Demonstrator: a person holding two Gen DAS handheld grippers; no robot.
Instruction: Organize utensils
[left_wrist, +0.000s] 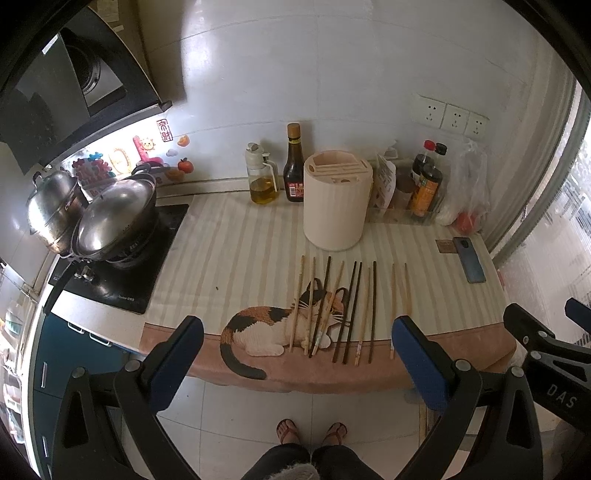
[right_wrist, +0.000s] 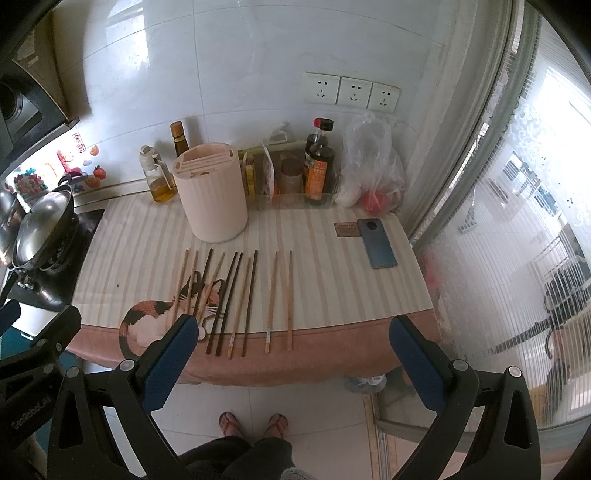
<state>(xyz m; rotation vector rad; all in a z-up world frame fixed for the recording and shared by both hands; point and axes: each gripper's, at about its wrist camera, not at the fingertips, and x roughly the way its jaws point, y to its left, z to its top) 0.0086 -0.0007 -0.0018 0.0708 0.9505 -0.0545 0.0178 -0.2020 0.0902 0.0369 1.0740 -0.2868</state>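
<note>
White tiled kitchen wall, and below it the table (left_wrist: 461, 332) under a striped cloth with a cat print — that's our stage. At the left, a stove with a lidded wok (left_wrist: 114, 214). Toward the back of the cloth stands the cream utensil holder (left_wrist: 337, 199), slotted top, upright, bottles just behind it. A phone (right_wrist: 376, 242) lies off to the right. Now the chopsticks (left_wrist: 343, 306) — ten or so, dark and pale mixed, laid in a loose row in front of the holder, handles reaching the near edge of the cloth. Left gripper (left_wrist: 299, 350) hangs back off the table, jaws wide, nothing in them. Right gripper (right_wrist: 293, 347) the same — wide and empty. The risk as I see it: these sticks are thin and lie close together, so a pinch could catch two or roll a neighbour off that near edge, and the holder's slots look narrow enough to miss.
</note>
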